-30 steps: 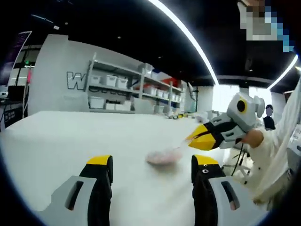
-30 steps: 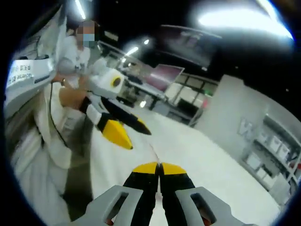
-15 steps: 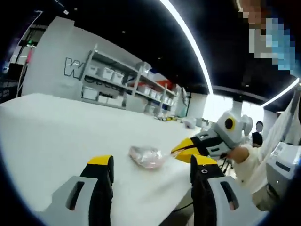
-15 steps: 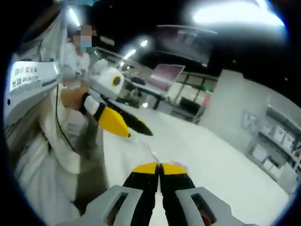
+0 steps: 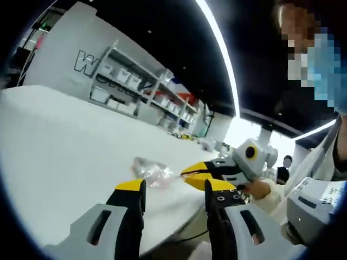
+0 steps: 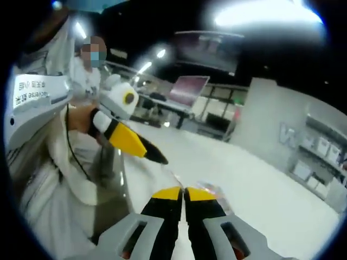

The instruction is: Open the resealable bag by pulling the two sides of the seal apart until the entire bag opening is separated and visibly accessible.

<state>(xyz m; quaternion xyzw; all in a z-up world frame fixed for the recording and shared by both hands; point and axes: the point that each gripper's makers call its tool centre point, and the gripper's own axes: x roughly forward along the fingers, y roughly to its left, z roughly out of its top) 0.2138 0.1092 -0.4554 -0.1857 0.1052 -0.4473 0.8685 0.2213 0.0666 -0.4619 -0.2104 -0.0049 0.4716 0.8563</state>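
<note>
Now the left gripper (image 5: pixel 172 193), jaws narrower than before, sits nearer the bag (image 5: pixel 152 171). Right gripper (image 6: pixel 183 193) stays clamped on the bag's edge over the white table (image 5: pixel 59 141).

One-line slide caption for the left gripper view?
Open left gripper faces the bag on the white table, pinched by the right gripper.

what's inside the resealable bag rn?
Through the clear resealable bag, lying on the white table, something pinkish shows; the blur hides what it is. The right gripper is shut on the bag's edge; the left gripper is open.
</note>
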